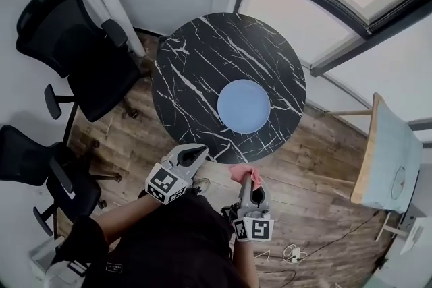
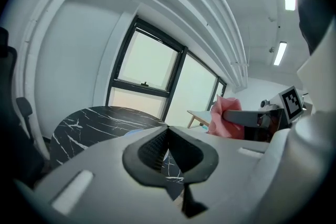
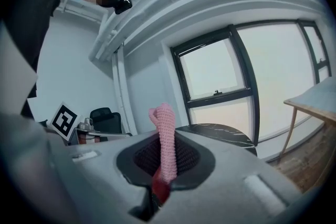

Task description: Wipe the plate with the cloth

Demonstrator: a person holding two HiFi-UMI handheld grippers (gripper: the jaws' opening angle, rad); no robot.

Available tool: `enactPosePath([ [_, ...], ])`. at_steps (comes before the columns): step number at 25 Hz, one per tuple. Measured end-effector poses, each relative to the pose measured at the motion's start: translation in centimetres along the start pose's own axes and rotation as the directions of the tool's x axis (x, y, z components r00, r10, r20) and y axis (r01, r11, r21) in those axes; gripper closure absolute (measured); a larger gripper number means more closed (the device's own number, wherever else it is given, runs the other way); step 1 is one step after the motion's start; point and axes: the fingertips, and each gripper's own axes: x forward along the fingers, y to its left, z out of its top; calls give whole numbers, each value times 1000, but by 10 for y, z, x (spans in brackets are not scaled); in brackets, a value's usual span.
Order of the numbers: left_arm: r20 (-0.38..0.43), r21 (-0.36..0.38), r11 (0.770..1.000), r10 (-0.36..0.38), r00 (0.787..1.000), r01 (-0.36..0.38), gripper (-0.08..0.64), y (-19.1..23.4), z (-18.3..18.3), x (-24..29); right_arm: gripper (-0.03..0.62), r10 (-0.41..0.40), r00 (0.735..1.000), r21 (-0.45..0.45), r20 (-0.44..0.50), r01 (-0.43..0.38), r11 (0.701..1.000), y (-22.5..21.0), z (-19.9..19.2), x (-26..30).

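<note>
cloth (image 3: pixel 166 134) long axis upright, pinched by right gripper (image 1: pixel 254 179) fingers, left gripper (image 1: pixel 198 154) fingers pressed together, empty

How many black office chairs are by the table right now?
2. One black office chair stands at the upper left beside the marble table; the other is at the lower left, partly cut off by the frame edge.
</note>
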Motion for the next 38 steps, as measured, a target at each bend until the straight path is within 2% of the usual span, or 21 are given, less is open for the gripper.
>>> enactPosePath([
  [7, -34, -40, 999, -5, 999, 3, 557, 61, 11, 38, 583, -2, 1000, -25, -26, 2, 1000, -12, 16, 71],
  [16, -152, -127, 992, -29, 988, 10, 502, 101, -19, 72, 583, 23, 998, -91, -58, -28, 995, -19, 27, 132],
  [22, -237, -223, 973, 3, 971, -57, 460, 110, -54, 103, 583, 97, 991, -128, -93, -109, 986, -38, 23, 163],
  [28, -330, -217, 962, 89, 940, -167, 443, 114, -97, 144, 583, 237, 958, -144, -160, -260, 955, -58, 4, 193],
  [30, -357, -243, 947, 115, 927, -211, 439, 116, -110, 157, 583, 284, 941, -150, -185, -312, 938, -64, -1, 203],
  [32, -380, -291, 922, 133, 915, -255, 425, 120, -124, 168, 583, 322, 923, -166, -212, -359, 919, -70, -6, 213],
  [35, -406, -376, 865, 167, 898, -331, 410, 129, -143, 177, 583, 368, 897, -178, -244, -415, 892, -76, -17, 224],
  [38, -421, -428, 809, 216, 881, -403, 399, 144, -156, 187, 583, 402, 877, -178, -264, -454, 873, -83, -27, 234],
])
